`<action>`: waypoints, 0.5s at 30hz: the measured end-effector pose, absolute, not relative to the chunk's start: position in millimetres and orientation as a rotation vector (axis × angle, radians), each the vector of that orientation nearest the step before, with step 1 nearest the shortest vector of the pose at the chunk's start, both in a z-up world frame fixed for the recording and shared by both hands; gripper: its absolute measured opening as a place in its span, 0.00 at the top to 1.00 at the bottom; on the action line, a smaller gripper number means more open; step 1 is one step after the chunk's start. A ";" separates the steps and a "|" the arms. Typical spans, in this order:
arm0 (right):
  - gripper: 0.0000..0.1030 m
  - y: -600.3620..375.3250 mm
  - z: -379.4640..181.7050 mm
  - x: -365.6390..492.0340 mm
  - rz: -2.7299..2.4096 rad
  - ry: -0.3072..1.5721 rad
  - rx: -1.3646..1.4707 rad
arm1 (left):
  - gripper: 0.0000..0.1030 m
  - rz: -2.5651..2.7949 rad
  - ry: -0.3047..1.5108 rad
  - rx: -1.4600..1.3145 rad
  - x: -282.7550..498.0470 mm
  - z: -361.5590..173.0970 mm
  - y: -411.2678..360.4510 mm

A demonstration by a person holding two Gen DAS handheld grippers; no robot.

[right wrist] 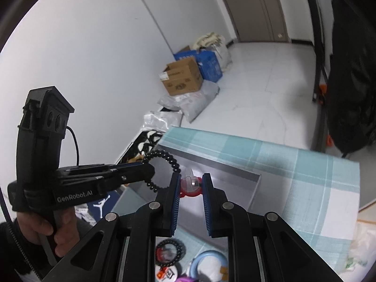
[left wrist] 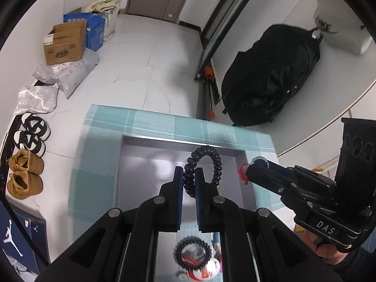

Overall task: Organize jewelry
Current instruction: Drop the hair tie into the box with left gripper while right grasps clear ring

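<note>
Both claws hover over the empty grey tray [left wrist: 237, 164]: left claw [left wrist: 189, 181] clamps the black beaded bracelet [left wrist: 204, 155], right claw [right wrist: 190, 185] pinches a red ring [right wrist: 190, 189]. More jewelry waits below.

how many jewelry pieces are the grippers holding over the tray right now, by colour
Black: 1, the black bead bracelet in the left gripper
Red: 1, the red and clear piece in the right gripper
Total: 2, both above the grey tray
</note>
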State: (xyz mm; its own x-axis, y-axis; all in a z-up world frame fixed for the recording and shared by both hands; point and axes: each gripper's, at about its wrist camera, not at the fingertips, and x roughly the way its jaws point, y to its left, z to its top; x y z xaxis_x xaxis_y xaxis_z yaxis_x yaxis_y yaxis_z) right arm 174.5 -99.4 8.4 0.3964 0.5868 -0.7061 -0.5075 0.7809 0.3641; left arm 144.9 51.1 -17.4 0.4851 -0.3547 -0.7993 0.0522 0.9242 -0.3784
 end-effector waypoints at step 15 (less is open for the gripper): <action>0.51 -106.0 -18.7 204.1 0.635 1.027 0.187 | 0.76 -0.280 1.066 -0.243 162.2 -24.5 34.8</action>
State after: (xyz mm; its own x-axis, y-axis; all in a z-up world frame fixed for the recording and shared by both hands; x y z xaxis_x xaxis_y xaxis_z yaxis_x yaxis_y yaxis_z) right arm 204.1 -106.0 -18.7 0.3576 0.5731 -0.7374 -0.4036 0.8069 0.4313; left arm 162.2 34.8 -24.5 0.4541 -0.3406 -0.8233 0.1074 0.9382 -0.3289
